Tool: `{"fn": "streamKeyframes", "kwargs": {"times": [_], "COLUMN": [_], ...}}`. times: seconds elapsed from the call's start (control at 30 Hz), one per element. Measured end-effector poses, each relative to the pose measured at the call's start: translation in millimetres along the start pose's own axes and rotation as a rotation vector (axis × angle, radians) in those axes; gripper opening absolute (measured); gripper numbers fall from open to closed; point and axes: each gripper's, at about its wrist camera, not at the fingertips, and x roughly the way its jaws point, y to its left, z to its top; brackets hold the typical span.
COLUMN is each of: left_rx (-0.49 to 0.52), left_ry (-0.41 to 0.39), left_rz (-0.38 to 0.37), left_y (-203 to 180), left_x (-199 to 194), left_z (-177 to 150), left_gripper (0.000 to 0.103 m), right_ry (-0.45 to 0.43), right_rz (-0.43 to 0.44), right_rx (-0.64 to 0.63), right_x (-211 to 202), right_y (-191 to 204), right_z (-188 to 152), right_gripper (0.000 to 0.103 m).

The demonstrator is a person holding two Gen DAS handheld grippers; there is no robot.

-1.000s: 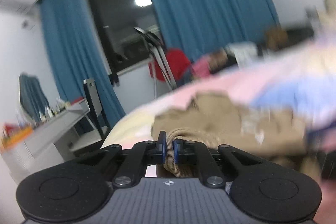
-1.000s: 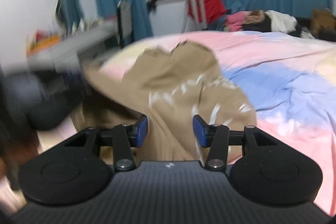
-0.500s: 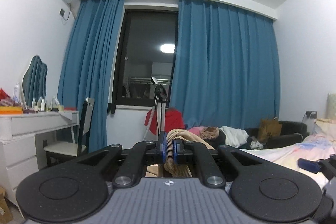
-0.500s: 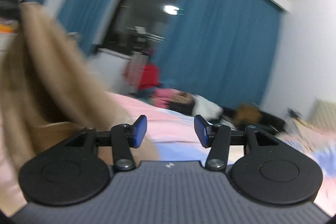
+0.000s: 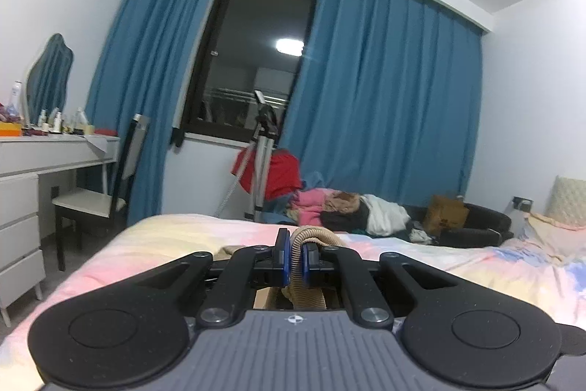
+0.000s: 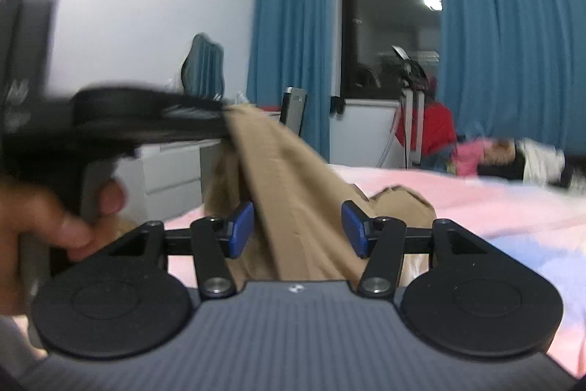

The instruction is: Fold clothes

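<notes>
A tan garment (image 6: 293, 200) hangs from my left gripper (image 6: 223, 123), which a hand holds raised at the left of the right wrist view. The cloth slopes down onto the pastel bedspread (image 6: 476, 200). In the left wrist view my left gripper (image 5: 295, 257) is shut on the garment's ribbed tan hem (image 5: 306, 266). My right gripper (image 6: 297, 231) is open, and the hanging cloth runs between its blue pads (image 6: 240, 228) with space on both sides.
A white dresser (image 5: 22, 185) with bottles and a chair (image 5: 99, 196) stand left of the bed. Blue curtains (image 5: 384, 98) frame a dark window. A tripod with a red cloth (image 5: 271, 167) and a pile of clothes (image 5: 348, 207) lie beyond the bed.
My left gripper has lifted the tan garment off the bed and now tilts slightly downward. My right gripper has swung left, and the hanging cloth has come between its open fingers.
</notes>
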Motion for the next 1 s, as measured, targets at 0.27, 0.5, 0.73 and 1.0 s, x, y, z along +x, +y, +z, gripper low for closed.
{"fn": "streamKeyframes", "kwargs": {"times": [0.27, 0.5, 0.73, 1.0], "left_rx": [0.043, -0.145, -0.130, -0.069], "left_ry": [-0.016, -0.081, -0.083, 0.031], "left_rz": [0.025, 0.170, 0.148, 0.134], "left_y": [-20, 14, 26, 16], "left_x": [-5, -20, -29, -2], "left_z": [-14, -10, -1, -10], "left_gripper": [0.007, 0.007, 0.007, 0.007], "right_ry": [0.144, 0.236, 0.028, 0.091], "right_rz": [-0.167, -0.366, -0.562, -0.394], "right_rx": [0.034, 0.059, 0.049, 0.076], "right_x": [39, 36, 19, 41], "right_y": [-8, -34, -60, -88], "right_z": [-5, -8, 14, 8], "right_gripper": [0.055, 0.057, 0.057, 0.056]}}
